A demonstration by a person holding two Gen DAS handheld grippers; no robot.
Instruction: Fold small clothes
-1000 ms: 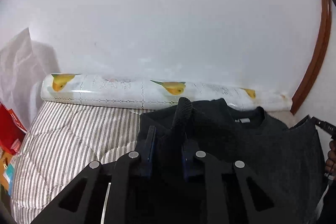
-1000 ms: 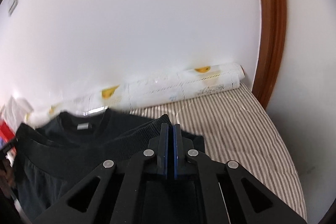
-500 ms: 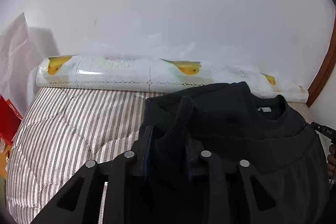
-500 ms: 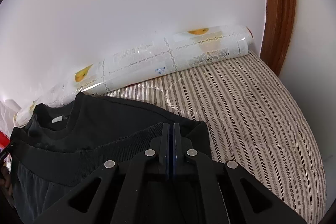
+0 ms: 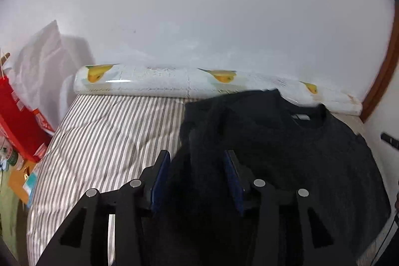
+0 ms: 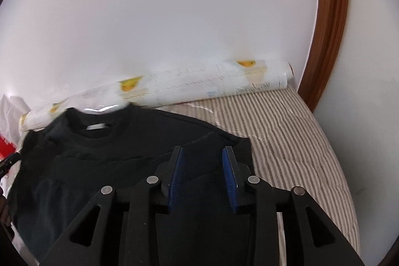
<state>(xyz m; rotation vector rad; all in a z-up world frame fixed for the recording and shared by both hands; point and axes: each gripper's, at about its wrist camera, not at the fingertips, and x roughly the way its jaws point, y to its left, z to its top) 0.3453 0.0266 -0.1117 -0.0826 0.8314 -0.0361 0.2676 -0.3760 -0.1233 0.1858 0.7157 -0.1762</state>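
- While the dark sweater lies on the striped bed, hem folded up toward the collar, both tools have just been opening.
- Left gripper and right gripper stand parted, cloth loose between them.
- Further folds probably remain.

I'm looking at a plain white wall filling the upper frame. Below it, a striped bedcover spreads across lower left. A printed roll lies along the wall's base. Brown wooden trim curves down the right edge.
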